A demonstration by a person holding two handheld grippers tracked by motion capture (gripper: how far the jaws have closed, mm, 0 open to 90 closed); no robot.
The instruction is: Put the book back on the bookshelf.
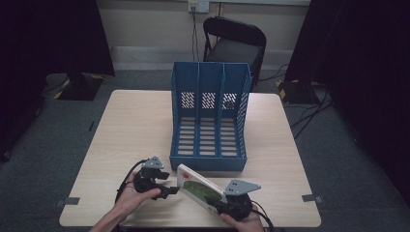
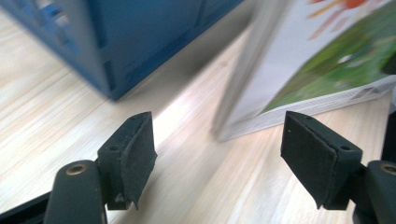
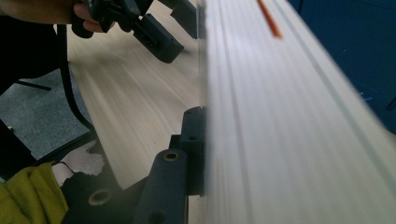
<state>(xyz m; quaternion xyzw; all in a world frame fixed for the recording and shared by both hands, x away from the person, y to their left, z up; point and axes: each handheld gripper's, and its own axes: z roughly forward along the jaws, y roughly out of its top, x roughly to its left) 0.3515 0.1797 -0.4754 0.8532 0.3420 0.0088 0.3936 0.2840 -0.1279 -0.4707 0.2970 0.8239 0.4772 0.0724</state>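
Book thin, stiff, glossy, probably slippery: right gripper clamped at near edge; left gripper open, best taking far corner.

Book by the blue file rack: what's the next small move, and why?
Probably bring the left claw in onto the free near end of the book. The right claw is shut on the book's other end and holds it tilted on the table; the left claw stands open just short of it, ahead of the blue file rack.
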